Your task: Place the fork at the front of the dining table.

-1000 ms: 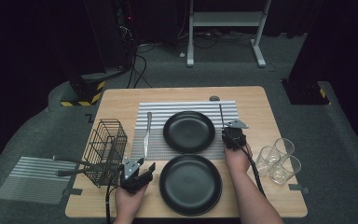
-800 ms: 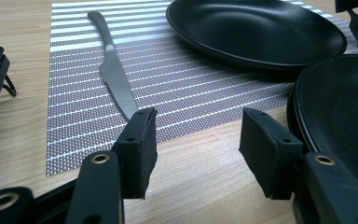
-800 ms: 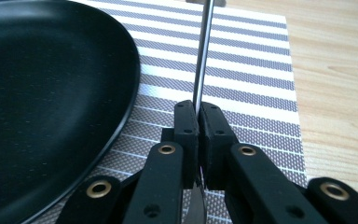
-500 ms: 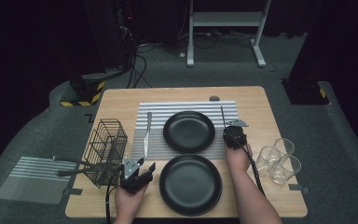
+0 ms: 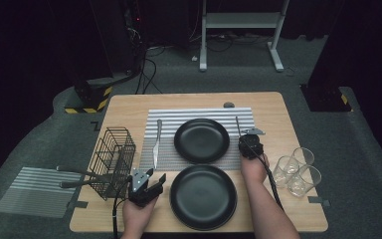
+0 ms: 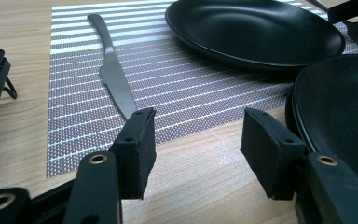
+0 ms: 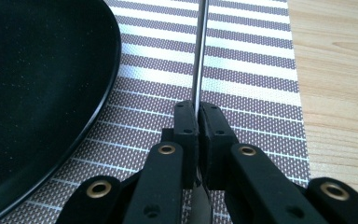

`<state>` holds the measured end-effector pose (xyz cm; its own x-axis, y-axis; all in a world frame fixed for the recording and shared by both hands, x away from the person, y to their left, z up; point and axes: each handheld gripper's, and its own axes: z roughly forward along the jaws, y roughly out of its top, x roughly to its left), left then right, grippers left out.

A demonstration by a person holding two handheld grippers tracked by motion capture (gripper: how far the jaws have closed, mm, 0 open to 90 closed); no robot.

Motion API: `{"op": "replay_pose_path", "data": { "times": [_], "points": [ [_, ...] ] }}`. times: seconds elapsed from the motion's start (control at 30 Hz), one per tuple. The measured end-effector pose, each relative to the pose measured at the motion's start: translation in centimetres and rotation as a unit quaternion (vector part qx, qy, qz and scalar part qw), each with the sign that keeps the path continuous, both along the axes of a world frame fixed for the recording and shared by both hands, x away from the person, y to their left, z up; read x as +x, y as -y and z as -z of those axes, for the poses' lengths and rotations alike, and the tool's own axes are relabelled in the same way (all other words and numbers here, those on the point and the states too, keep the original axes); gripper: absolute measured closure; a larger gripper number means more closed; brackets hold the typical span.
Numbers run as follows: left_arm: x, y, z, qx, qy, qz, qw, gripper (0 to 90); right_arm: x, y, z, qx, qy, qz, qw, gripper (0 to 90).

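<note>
R gripper [image 7: 197,122] pinches fork [image 7: 200,56] over mat [image 7: 256,70].
Jaws clamped on thin steel handle, pointing fwd; L gripper [image 6: 196,140] low, jaws apart, nothing between.

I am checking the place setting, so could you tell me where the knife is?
In the high view the knife lies on the striped placemat, left of the far black plate and right of the wire basket.
</note>
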<state>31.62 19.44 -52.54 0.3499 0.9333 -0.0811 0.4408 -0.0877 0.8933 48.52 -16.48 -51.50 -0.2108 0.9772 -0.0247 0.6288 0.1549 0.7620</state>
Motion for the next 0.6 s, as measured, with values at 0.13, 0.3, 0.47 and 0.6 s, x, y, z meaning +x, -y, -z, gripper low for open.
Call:
{"op": "replay_pose_path", "data": {
  "times": [0.13, 0.3, 0.47, 0.6],
  "points": [
    [0.0, -0.08, -0.06, 0.006, -0.002, 0.001, 1.0, 44.7, 0.15, 0.06, 0.17, -0.001, -0.004, 0.003, 1.0, 86.1],
    [0.04, -0.1, -0.06, 0.008, -0.002, 0.004, 1.0, 44.4, 0.21, 0.03, 0.3, -0.002, -0.007, -0.001, 1.0, 86.0],
    [0.04, -0.11, -0.06, 0.008, -0.002, 0.004, 1.0, 44.3, 0.25, 0.02, 0.38, 0.0, -0.011, 0.0, 0.9999, 85.9],
    [-0.03, 0.13, -0.01, -0.003, -0.005, -0.003, 1.0, 44.2, 0.25, 0.04, 0.37, -0.003, -0.012, -0.003, 0.9999, 85.8]
  ]
}}
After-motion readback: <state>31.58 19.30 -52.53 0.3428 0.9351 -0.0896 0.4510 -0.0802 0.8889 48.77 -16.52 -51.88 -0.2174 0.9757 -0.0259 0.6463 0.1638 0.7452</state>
